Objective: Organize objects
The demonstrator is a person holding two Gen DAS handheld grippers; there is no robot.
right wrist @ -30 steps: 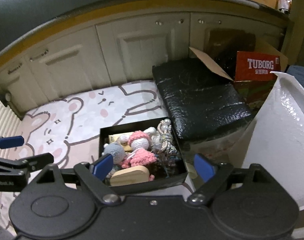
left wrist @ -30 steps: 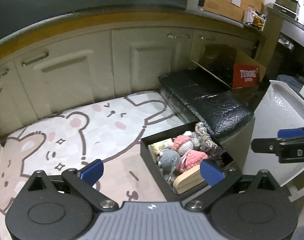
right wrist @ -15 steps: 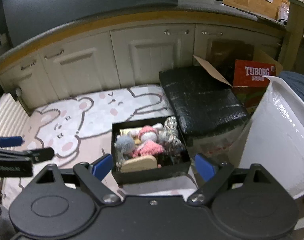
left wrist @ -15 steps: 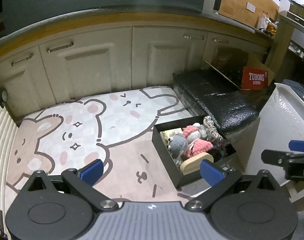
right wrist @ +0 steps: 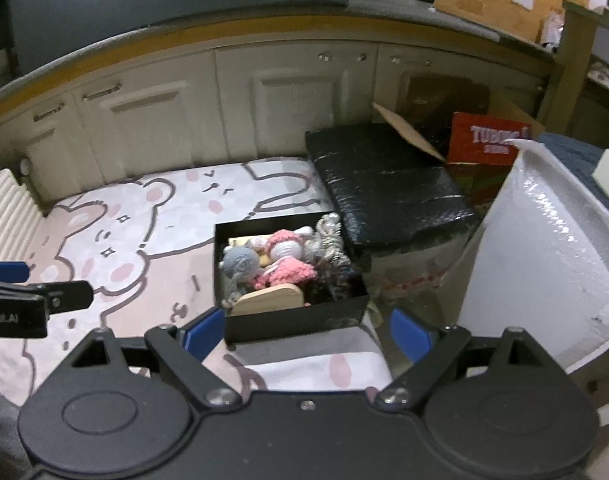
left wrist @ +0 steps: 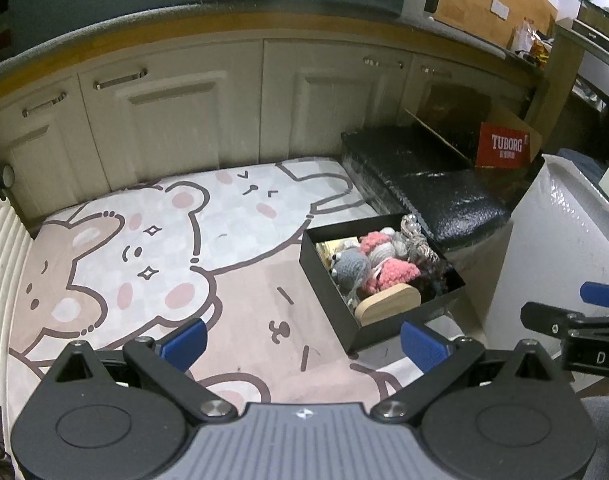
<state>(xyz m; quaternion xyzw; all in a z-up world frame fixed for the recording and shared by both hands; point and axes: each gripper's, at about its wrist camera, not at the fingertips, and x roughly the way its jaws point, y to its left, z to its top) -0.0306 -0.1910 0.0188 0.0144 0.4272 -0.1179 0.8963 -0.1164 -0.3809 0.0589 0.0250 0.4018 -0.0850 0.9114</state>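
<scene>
Left wrist view, left to right. Cartoon bear mat (left wrist: 192, 240) covers floor, 9 to 12 o'clock. Left gripper (left wrist: 302, 340) at 6 o'clock: jaws wide, nothing between pads. Black box (left wrist: 324, 276) at 3 o'clock on mat edge, holding grey crochet mouse (left wrist: 350, 268), pink crochet doll (left wrist: 388, 268), wooden block (left wrist: 388, 304). Right gripper (right wrist: 304, 334), right wrist view: jaws wide, empty, box just beyond at 12 o'clock.

Items under the crochet toys (left wrist: 374, 266) in the black box (left wrist: 332, 284) are hidden. Red carton (right wrist: 489, 139) lettering is blurred in the right wrist view. Right gripper (left wrist: 602, 312) is cut off by the frame edge; its far finger unseen.
</scene>
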